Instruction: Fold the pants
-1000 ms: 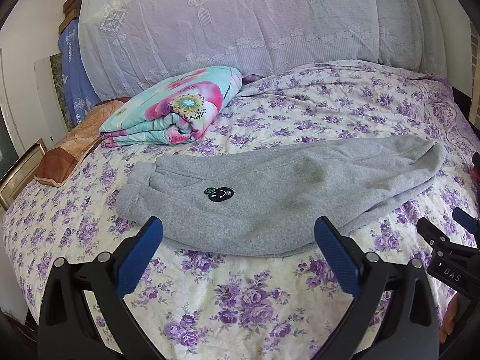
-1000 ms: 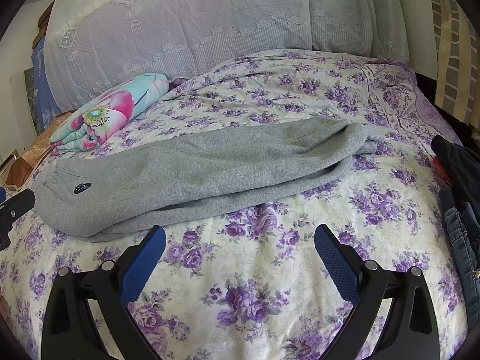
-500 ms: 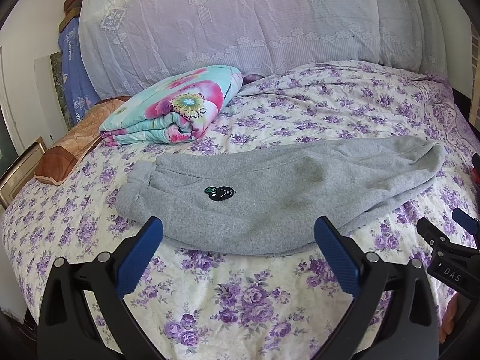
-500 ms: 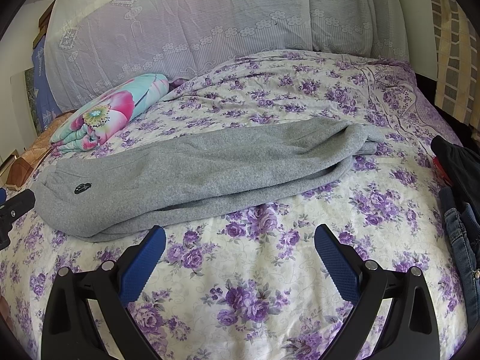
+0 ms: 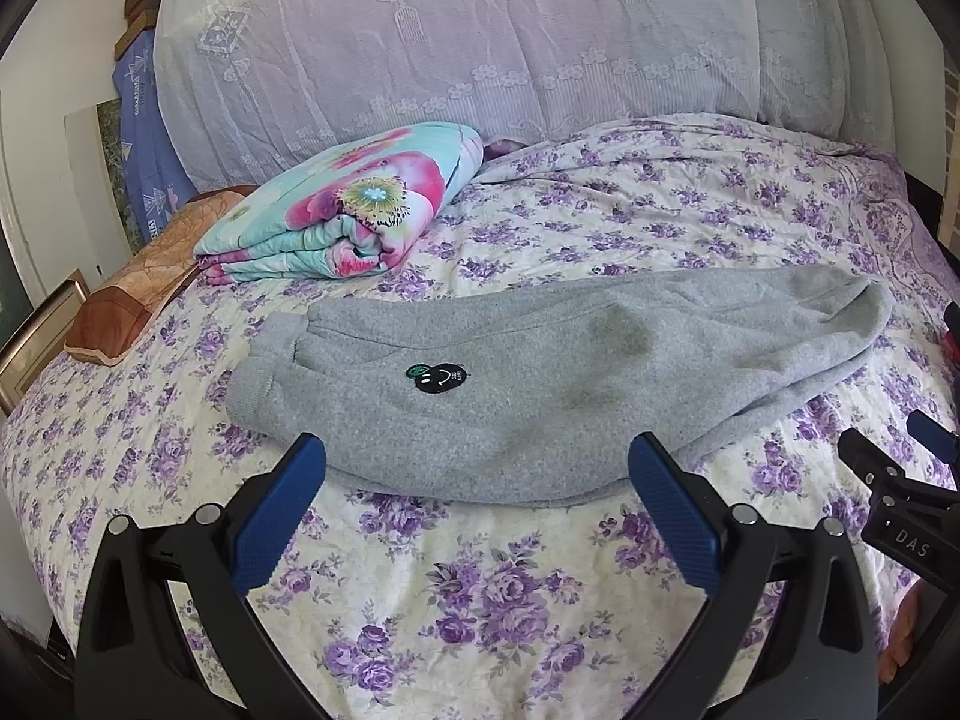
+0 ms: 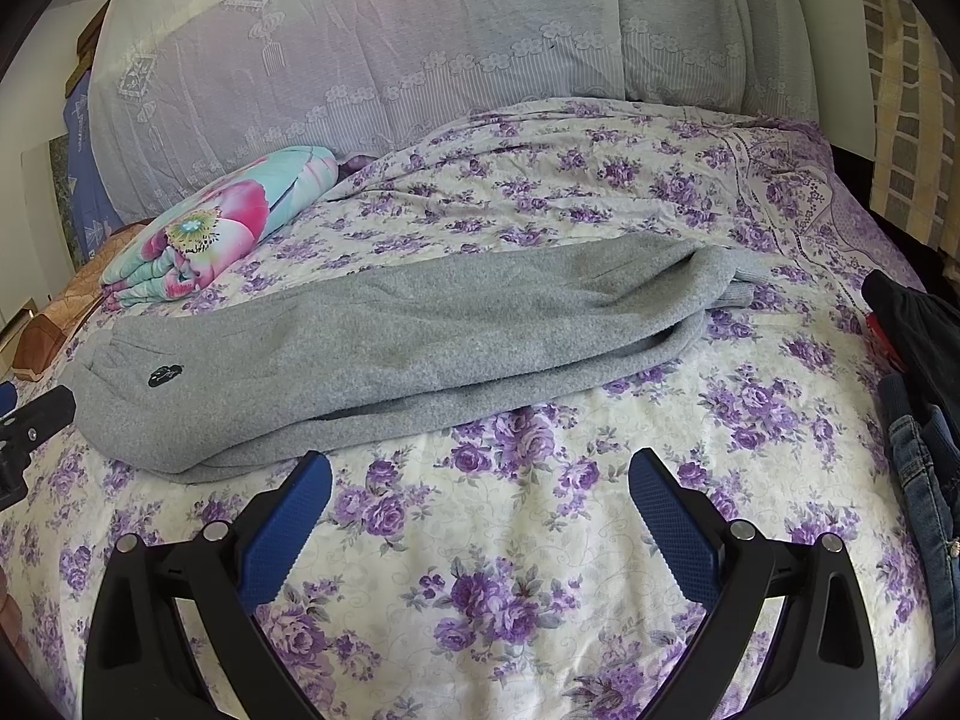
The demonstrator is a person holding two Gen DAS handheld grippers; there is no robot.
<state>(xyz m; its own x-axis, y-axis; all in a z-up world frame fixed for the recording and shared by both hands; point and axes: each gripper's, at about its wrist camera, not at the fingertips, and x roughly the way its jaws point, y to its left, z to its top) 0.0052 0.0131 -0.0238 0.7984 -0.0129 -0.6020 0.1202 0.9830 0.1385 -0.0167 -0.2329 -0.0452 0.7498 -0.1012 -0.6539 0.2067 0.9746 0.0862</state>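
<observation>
Fingers spread, unmoved | gray pants unchanged on bed

Both wrist cams low over the near edge of the bed, facing the headboard.
We see the left view nearer the waist end of the pants, the right view nearer the leg end. Both views share the pants, the folded quilt and the bedspread.

"DAS" in white on the right gripper, pants' badge lettering unreadable
</observation>
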